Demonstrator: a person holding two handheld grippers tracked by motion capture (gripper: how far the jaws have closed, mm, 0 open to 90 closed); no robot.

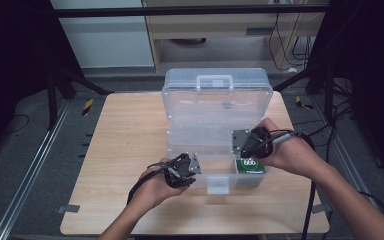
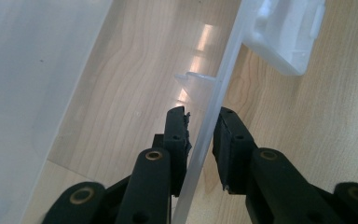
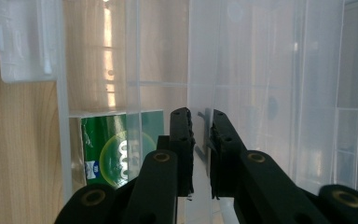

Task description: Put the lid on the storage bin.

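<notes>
Standing open in the middle of the table [image 1: 125, 130], the box [image 1: 215, 100] is the largest thing in hand: a clear plastic case with its lid raised toward the far edge and its base near the person. It is judged to be light and rather stiff, but its thin walls will bend under a strong pinch, and the smooth plastic may slip between the jaws.

The front wall [image 2: 209, 126] of the base is taken by the left gripper [image 1: 181, 171]; its jaws are narrow, one inside and one outside the wall, and they seem to press it (a small gap on the inner side cannot be excluded). A white latch [image 2: 284, 32] hangs on this wall, further along it.

The right gripper [image 1: 250, 142] is seen at the right side of the base, with its jaws nearly closed on a thin clear sheet [image 3: 204, 140], probably a divider or an inner tray wall; which one cannot be told.

A green pack [image 3: 116, 149] lies in the front right compartment, just beside that sheet.

A rim or wall edge is judged the best place to hold, near a corner where the plastic is stiffer. The latch is better avoided, since it would swing.
</notes>
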